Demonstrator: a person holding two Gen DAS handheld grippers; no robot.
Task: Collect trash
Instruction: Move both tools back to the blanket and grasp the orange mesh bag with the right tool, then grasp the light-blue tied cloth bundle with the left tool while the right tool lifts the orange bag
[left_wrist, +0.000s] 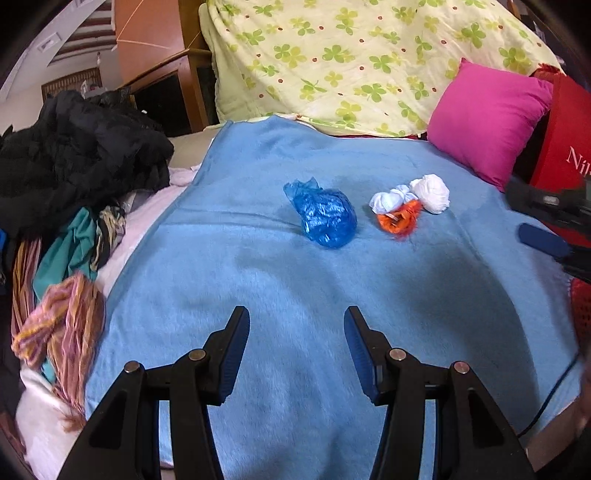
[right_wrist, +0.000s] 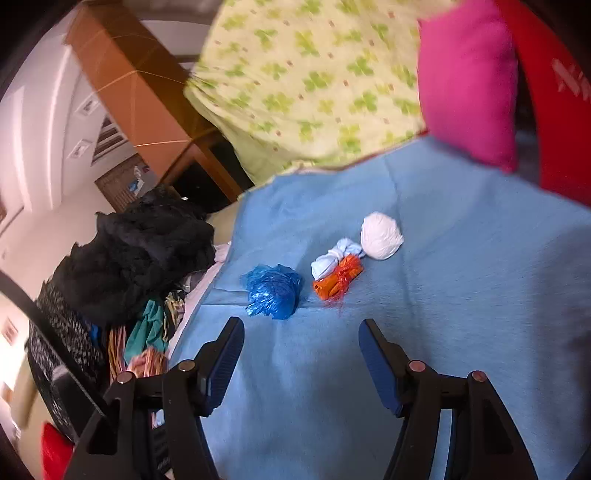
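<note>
Both grippers hover over a blue blanket (left_wrist: 258, 258), jaws apart and holding nothing. Ahead of the left gripper (left_wrist: 296, 317) lie a crumpled blue plastic bag (left_wrist: 325, 218), then, further right, an orange wrapper (left_wrist: 400, 219) touching two white wads (left_wrist: 430, 192). The right gripper (right_wrist: 302, 326) faces the same trash just beyond its fingertips.

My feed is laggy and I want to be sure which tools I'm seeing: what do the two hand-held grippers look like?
Both look alike. The left hand-held gripper and right hand-held gripper each have black angular linkage arms with triangular cut-outs, round metal pivot pins at the joints, and two flat fingers faced with ribbed dark blue pads. No markings or sleeves show. A thin dark cable trails over the blanket in the left view.
</note>
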